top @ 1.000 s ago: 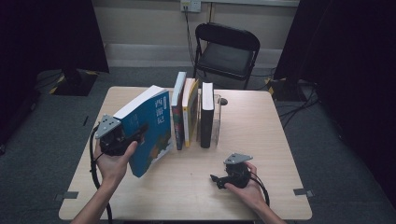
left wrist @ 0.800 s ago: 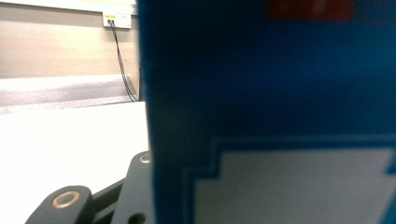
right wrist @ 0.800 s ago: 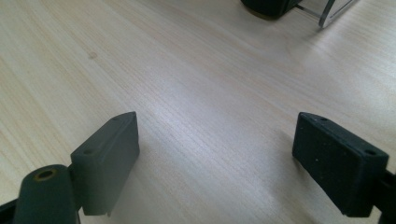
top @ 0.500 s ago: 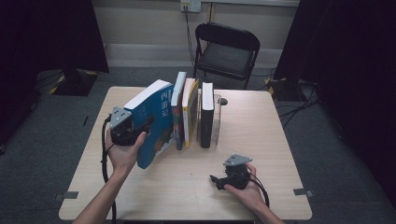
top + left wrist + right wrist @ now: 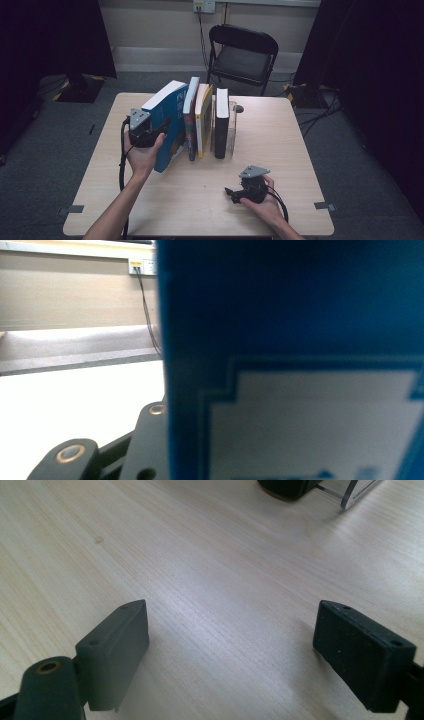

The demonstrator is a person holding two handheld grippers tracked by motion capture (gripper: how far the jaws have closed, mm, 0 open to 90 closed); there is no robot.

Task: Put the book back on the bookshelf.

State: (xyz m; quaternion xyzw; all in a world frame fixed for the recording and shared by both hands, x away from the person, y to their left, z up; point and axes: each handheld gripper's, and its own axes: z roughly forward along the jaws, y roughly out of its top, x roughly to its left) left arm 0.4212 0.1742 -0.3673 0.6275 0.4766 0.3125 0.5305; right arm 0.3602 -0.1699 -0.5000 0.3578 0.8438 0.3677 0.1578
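your left gripper [image 5: 159,127] clamps the tilted blue book [image 5: 169,117] against the row, your right gripper [image 5: 231,194] rests open on the desk [image 5: 300,150]

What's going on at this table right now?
A person works at a wooden table with a gripper in each hand. The left gripper is clamped on a big blue book, which leans tilted against a row of upright books propped by a clear bookend. The right gripper rests on the table near the front edge, jaws open and holding nothing.
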